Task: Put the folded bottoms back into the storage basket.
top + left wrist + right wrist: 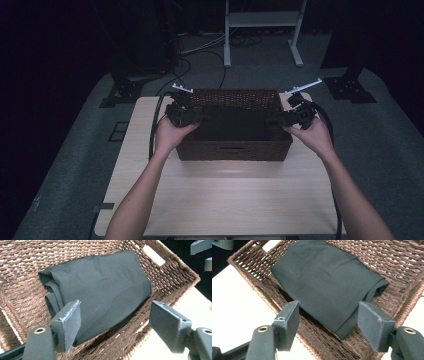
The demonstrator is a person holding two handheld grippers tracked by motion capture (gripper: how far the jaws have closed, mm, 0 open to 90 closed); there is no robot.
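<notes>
I hold my left gripper [196, 118] at the left end of the woven basket [234, 149] and my right gripper [276, 121] at its right end, both reaching in over the rim from opposite sides. The basket sits on the far half of the pale wooden table [220, 195], roughly centred left to right.

Inside lies a folded dark cloth [231, 125], charcoal grey with a faint green cast, matte and smooth on top. It covers most of the basket floor. In the left gripper view the cloth [102, 290] shows stacked folded layers along one edge, and its broad upper face has only soft creases. In the right gripper view the cloth [327, 282] lies flat, with one corner bunched against the weave.

The basket [175, 272] is brown twisted fibre with a cut-out handle slot in the end wall.

My left gripper [115, 325] has its jaws spread wide, one over the cloth, the other outside the rim over the table. My right gripper [329, 323] also stands spread, with the basket [262, 282] rim and the cloth's edge between its jaws, gripping nothing.
</notes>
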